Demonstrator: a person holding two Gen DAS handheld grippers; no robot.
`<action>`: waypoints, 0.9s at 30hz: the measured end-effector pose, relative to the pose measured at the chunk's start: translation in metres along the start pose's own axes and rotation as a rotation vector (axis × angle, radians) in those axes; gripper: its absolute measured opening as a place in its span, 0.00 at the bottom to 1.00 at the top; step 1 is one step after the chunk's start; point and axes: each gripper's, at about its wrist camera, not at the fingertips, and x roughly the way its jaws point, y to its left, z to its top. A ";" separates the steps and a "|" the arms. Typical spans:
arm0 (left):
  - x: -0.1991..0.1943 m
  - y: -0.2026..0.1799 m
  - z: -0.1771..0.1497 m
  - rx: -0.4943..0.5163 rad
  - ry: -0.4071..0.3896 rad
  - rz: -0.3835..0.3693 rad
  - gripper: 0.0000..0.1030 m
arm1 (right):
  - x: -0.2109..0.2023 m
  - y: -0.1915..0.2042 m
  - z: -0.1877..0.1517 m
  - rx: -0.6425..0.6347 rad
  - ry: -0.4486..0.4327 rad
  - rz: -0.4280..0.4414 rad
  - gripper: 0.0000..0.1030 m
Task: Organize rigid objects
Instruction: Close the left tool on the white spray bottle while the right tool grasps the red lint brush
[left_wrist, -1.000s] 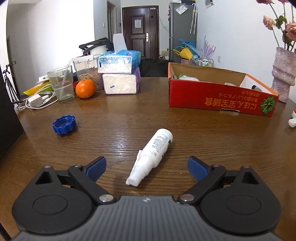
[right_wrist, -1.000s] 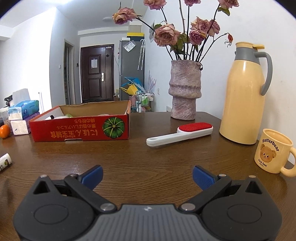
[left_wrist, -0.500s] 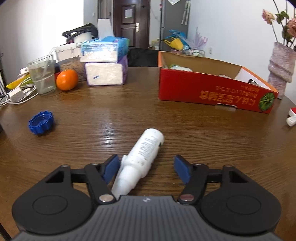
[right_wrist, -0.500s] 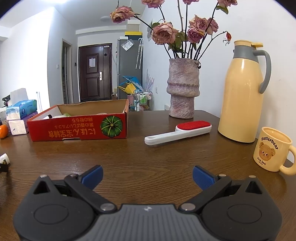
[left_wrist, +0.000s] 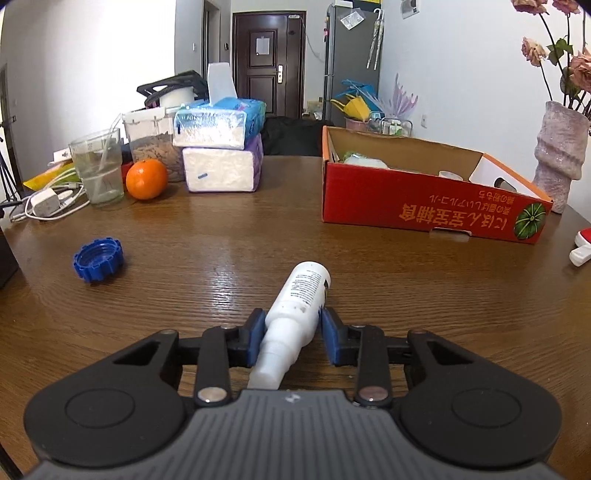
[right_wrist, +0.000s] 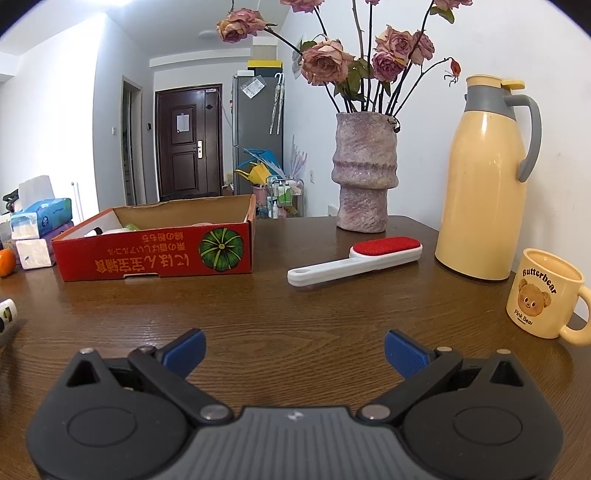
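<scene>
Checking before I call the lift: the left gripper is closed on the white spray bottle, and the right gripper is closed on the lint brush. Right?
Not quite. The left gripper is closed on the white spray bottle, but the right gripper is open and empty; the lint brush lies untouched on the table, as the right wrist view shows.

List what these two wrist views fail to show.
- Red cardboard box contents: both views, its walls hide most.
- White plastic spray bottle nozzle end: left view, hidden behind the left hand-held gripper body.
- Bottle label: print too small.
- White-handled red lint brush: left view, cut by the right edge.
</scene>
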 end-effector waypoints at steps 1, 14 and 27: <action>-0.002 0.000 0.001 0.000 -0.008 0.000 0.33 | 0.000 0.000 0.000 0.001 0.002 -0.001 1.00; -0.031 0.018 0.011 -0.061 -0.087 0.002 0.33 | 0.014 -0.010 0.002 0.060 0.037 -0.049 1.00; -0.042 0.040 0.021 -0.129 -0.129 0.032 0.33 | 0.055 -0.017 0.022 0.061 0.005 -0.142 1.00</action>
